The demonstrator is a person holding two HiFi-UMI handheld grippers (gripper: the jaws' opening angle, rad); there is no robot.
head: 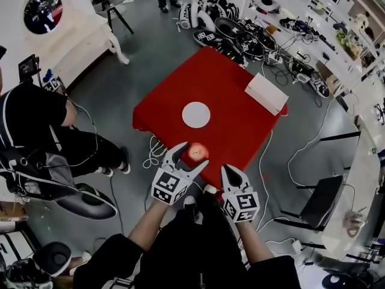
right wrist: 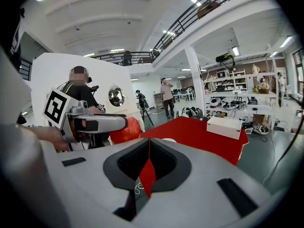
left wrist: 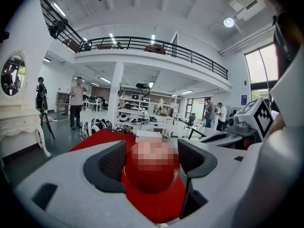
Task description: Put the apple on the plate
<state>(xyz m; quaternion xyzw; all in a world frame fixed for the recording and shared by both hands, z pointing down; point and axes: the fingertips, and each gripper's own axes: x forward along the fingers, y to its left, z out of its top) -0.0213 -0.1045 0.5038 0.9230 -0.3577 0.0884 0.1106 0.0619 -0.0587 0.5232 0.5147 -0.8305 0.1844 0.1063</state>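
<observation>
The apple [head: 196, 152] was gripped between the jaws of the left gripper [head: 192, 155], on the person's side of the plate [head: 196, 114] and apart from it, evidently for carriage there. The right gripper [head: 232, 172], empty with jaws together, was held clear of the plate. Jaw contact was shown by the gripper views, and the gap to the plate only by the head view.

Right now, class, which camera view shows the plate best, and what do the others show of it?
The head view: the whole round white plate lies bare on the red table. The right gripper view catches only a white sliver of it; the left gripper view, filled by the apple, shows none.
</observation>
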